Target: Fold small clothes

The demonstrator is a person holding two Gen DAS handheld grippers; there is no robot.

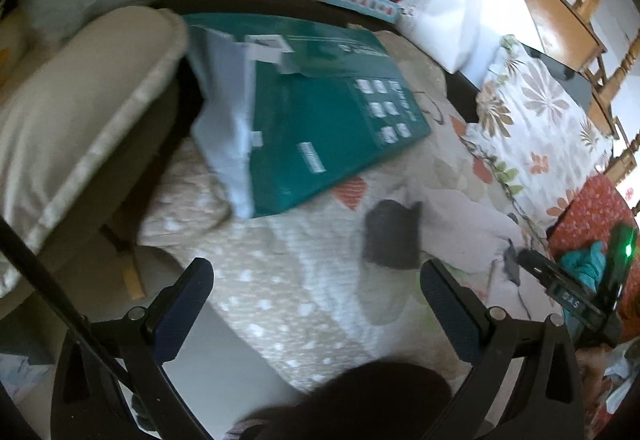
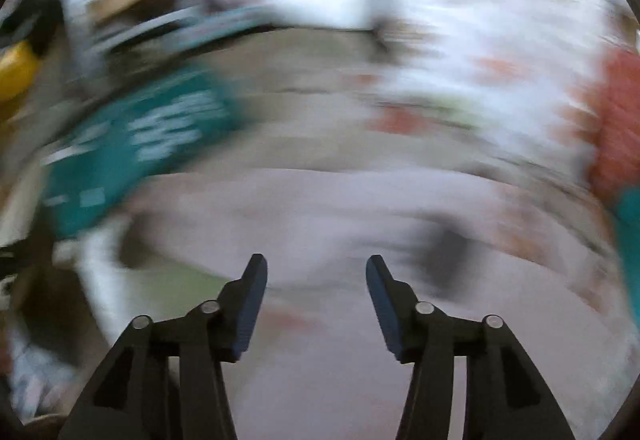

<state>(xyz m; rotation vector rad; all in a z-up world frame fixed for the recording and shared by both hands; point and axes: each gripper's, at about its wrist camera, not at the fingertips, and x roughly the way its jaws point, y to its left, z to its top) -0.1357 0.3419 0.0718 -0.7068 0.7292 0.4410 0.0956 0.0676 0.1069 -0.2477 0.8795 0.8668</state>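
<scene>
A small dark grey folded cloth [image 1: 393,234] lies on the floral bedspread [image 1: 304,264], just ahead of my left gripper's right finger. My left gripper [image 1: 316,280] is open and empty, held above the bedspread. In the left wrist view the right gripper's body [image 1: 576,292], with a green light, shows at the right edge beside a small dark scrap of cloth [image 1: 511,264]. The right wrist view is heavily blurred by motion. My right gripper [image 2: 316,268] is open and empty above the pale bedspread [image 2: 320,208]. A dark blurred patch [image 2: 448,252] lies ahead of its right finger.
A large teal box [image 1: 320,112] with a white bag on it lies on the bed ahead; it also shows in the right wrist view [image 2: 132,148]. A beige cushion [image 1: 80,108] is at left, a floral pillow [image 1: 536,112] at right, red fabric [image 1: 596,212] and teal cloth [image 1: 584,260] far right.
</scene>
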